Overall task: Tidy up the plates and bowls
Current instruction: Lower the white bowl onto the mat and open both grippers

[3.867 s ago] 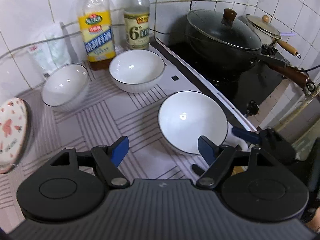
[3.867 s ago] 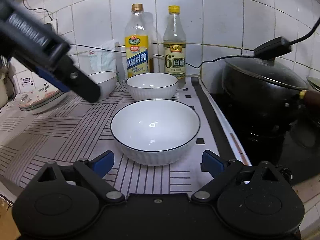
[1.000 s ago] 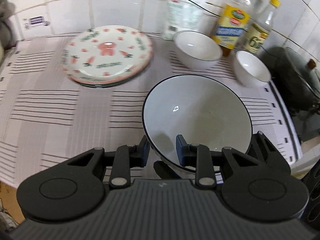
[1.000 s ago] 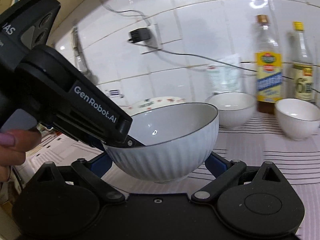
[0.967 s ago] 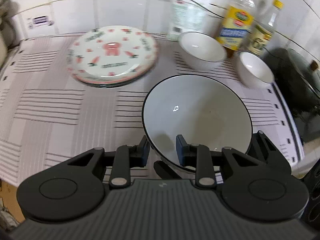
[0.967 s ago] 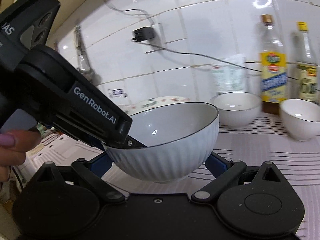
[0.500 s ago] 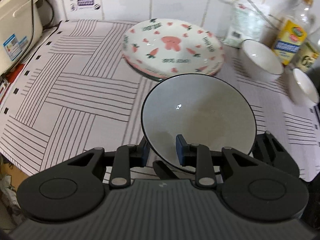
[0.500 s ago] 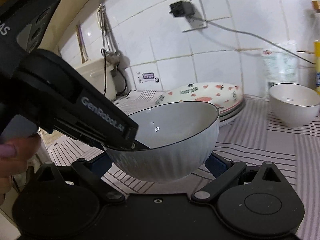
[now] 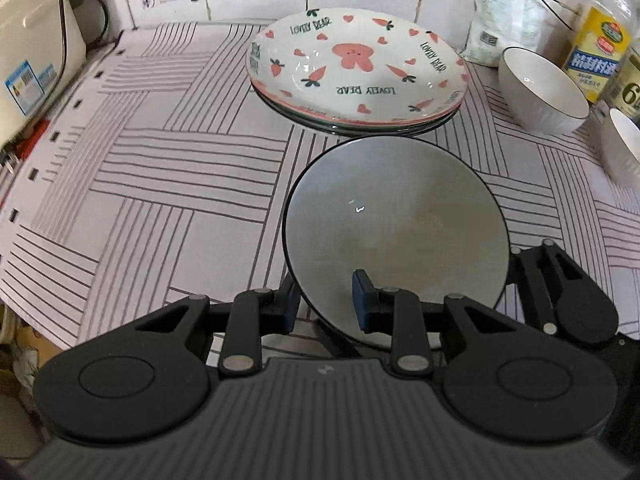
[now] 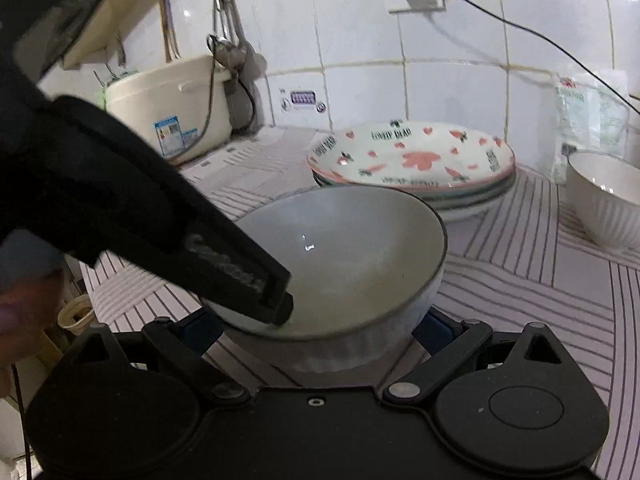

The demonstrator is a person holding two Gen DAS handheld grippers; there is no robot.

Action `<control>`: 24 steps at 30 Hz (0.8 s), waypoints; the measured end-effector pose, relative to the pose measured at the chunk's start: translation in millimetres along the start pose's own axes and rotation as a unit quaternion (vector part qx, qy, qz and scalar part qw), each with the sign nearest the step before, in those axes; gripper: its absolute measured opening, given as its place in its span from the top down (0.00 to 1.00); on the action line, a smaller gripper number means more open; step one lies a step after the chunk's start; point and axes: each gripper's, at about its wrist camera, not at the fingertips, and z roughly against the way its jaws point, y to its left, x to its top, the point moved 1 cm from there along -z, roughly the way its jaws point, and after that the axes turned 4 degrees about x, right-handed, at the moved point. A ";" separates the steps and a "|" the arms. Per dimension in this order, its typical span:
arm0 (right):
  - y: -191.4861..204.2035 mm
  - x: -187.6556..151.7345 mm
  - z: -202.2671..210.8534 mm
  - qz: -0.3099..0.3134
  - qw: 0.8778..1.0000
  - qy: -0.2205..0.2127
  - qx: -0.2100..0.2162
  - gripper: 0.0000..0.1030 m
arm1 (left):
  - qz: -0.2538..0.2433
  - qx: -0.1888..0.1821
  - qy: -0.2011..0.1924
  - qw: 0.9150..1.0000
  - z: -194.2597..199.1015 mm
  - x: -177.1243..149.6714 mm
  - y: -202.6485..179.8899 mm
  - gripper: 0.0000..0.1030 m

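My left gripper (image 9: pixel 325 300) is shut on the near rim of a large white bowl with a dark rim (image 9: pixel 396 224), held just above the striped mat. The same bowl (image 10: pixel 360 248) fills the right wrist view, with the left gripper (image 10: pixel 276 304) clamped on its rim. My right gripper (image 10: pixel 316 328) sits wide open around the bowl's base, one blue pad on each side; whether they touch it I cannot tell. A stack of carrot-and-bear plates (image 9: pixel 358 70) stands just behind the bowl and also shows in the right wrist view (image 10: pixel 412 160). Two smaller white bowls (image 9: pixel 540 92) (image 9: pixel 622 148) stand at the right.
A striped mat (image 9: pixel 160 184) covers the counter. A cream appliance (image 10: pixel 168 116) stands at the left against the tiled wall. A white packet (image 9: pixel 504 16) and bottles (image 9: pixel 600 44) line the back right. The counter edge drops off at the near left.
Both grippers have carried the large bowl leftward and lower, to the mat just in front of the plate stack. The left gripper's hold on the rim is unchanged.
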 end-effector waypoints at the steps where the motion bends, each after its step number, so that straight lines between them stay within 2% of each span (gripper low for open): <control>1: 0.9 -0.1 1.9 0.002 1.000 0.004 -0.007 0.03 | -0.006 0.005 -0.003 1.000 4.6 0.7 -1.4 0.69; 4: 3.2 -2.4 15.4 0.005 1.000 0.002 -0.013 0.03 | -0.011 0.002 -0.013 1.000 20.5 5.4 -2.7 0.59; 10: -3.6 -2.4 57.8 -0.025 0.999 -0.032 -0.017 0.03 | -0.016 -0.006 -0.021 1.000 48.1 10.9 -8.7 0.54; 18: -25.1 0.7 107.4 -0.028 0.995 -0.055 -0.083 0.03 | -0.035 -0.022 -0.022 0.999 71.7 10.5 -33.9 0.51; 24: -43.2 4.5 140.1 -0.041 0.991 -0.073 -0.104 0.03 | -0.057 -0.031 -0.028 0.998 83.7 8.9 -57.2 0.45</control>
